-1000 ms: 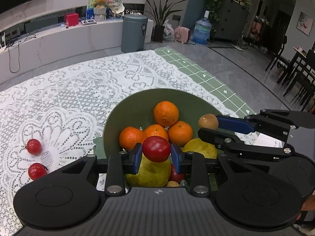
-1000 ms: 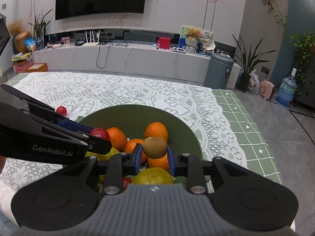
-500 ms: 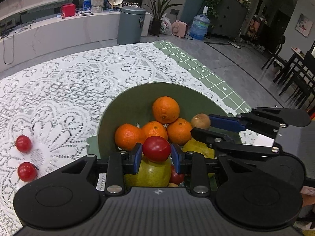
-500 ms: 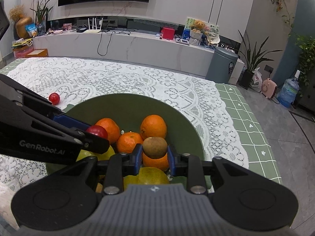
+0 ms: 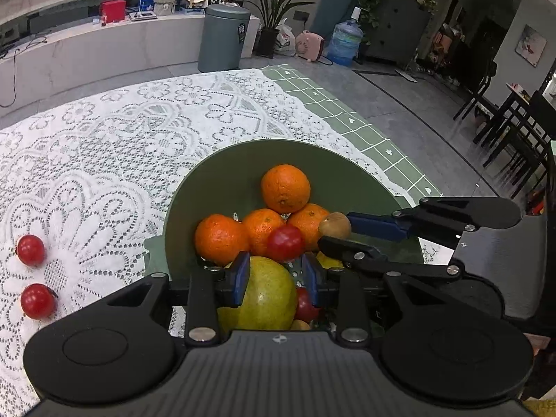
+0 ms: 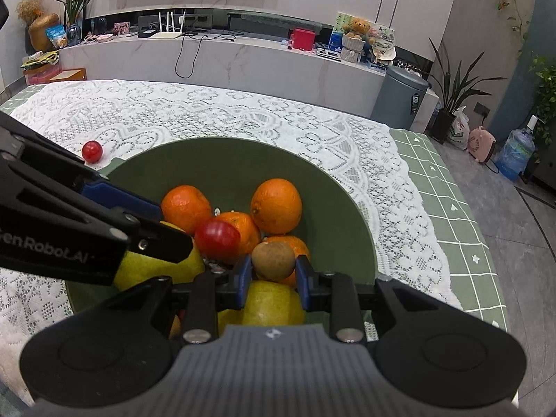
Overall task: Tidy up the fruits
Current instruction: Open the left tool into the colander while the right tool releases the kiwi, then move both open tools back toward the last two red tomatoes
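Observation:
A green bowl (image 5: 222, 187) (image 6: 340, 215) holds several oranges (image 5: 285, 188) (image 6: 276, 205), yellow-green pears (image 5: 267, 292) (image 6: 271, 304) and other fruit. My left gripper (image 5: 276, 276) is open over the bowl; the red tomato (image 5: 285, 243) (image 6: 217, 235) lies just past its fingertips, against the oranges. My right gripper (image 6: 273, 276) is shut on a brown kiwi (image 6: 273, 260) (image 5: 334, 226) above the fruit pile. Two more red tomatoes (image 5: 30, 250) (image 5: 37, 301) lie on the lace cloth to the left; one shows in the right wrist view (image 6: 92, 151).
A white lace tablecloth (image 5: 121, 132) covers a green checked cloth (image 5: 365, 128). The table edge runs along the right (image 6: 486, 243). The two grippers sit close together over the bowl. A grey bin (image 5: 222, 38) stands on the floor beyond.
My left gripper opened and let go of the red tomato, which now rests among the oranges. Both grippers came lower over the bowl. The right still holds the kiwi.

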